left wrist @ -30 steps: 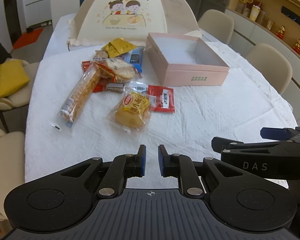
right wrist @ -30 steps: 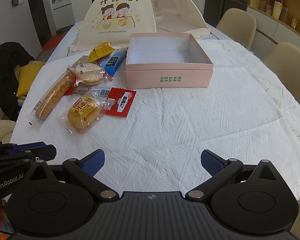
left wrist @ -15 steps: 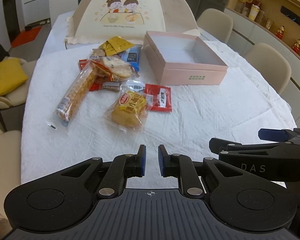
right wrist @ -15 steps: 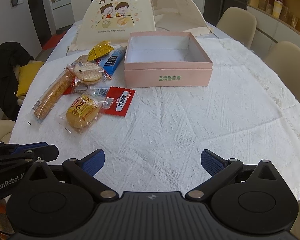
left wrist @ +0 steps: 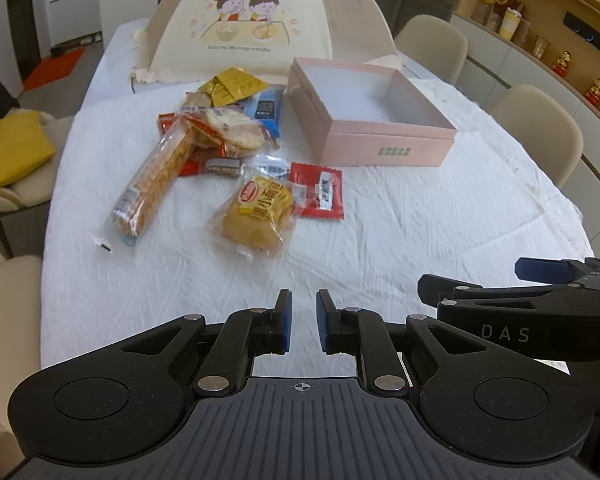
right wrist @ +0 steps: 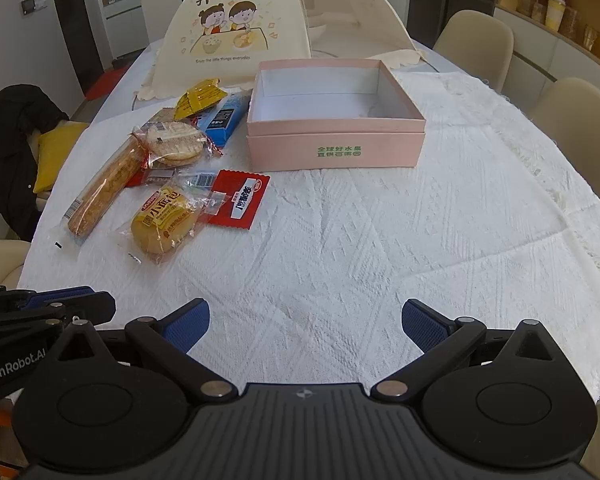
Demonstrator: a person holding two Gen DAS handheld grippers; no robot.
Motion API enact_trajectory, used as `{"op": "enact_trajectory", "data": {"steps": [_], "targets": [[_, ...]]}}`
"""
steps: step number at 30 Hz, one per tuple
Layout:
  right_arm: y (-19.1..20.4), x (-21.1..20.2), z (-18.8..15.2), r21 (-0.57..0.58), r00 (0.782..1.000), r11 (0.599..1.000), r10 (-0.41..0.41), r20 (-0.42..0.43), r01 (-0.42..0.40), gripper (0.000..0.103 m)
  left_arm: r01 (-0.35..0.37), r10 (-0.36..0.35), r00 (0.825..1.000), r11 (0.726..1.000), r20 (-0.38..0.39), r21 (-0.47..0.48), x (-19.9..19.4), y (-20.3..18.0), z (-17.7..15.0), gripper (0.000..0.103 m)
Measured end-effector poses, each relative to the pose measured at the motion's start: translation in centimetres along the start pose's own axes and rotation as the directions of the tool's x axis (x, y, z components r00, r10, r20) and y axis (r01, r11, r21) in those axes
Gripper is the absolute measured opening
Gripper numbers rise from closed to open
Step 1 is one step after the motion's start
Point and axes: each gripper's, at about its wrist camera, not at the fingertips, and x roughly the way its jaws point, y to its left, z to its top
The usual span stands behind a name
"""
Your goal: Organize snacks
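Observation:
A pile of packaged snacks lies on the white tablecloth: a small bread packet point(left wrist: 258, 216) point(right wrist: 163, 220), a red sachet point(left wrist: 319, 196) point(right wrist: 242, 199), a long biscuit sleeve point(left wrist: 154, 182) point(right wrist: 106, 186), round crackers point(left wrist: 230, 134) point(right wrist: 174, 142), a blue bar point(right wrist: 224, 118) and a yellow packet point(left wrist: 232, 86) point(right wrist: 198, 98). An open, empty pink box point(left wrist: 370, 118) point(right wrist: 334, 114) stands right of the pile. My left gripper point(left wrist: 302, 326) is shut and empty, near the table's front edge. My right gripper point(right wrist: 306, 320) is open and empty, over the near cloth.
A cream mesh food cover point(left wrist: 252, 28) point(right wrist: 236, 28) with a cartoon print stands behind the snacks. Beige chairs point(right wrist: 478, 46) line the right side. A chair with a yellow cushion point(left wrist: 18, 148) is at the left. Shelves with ornaments point(left wrist: 560, 64) are at far right.
Both grippers have moved slightly forward toward the snacks and box. Neither gripper's opening has changed.

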Motion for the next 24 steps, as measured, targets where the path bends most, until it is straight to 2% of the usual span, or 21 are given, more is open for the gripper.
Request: {"op": "enact_trajectory", "data": {"steps": [24], "targets": [[1.0,0.5,-0.2,-0.011,1.000,1.000,0.018,-0.021,-0.018,0.103,0.008,-0.010,1.000,0.999,-0.028,-0.051,0.3,1.4,-0.1,0.017]]}}
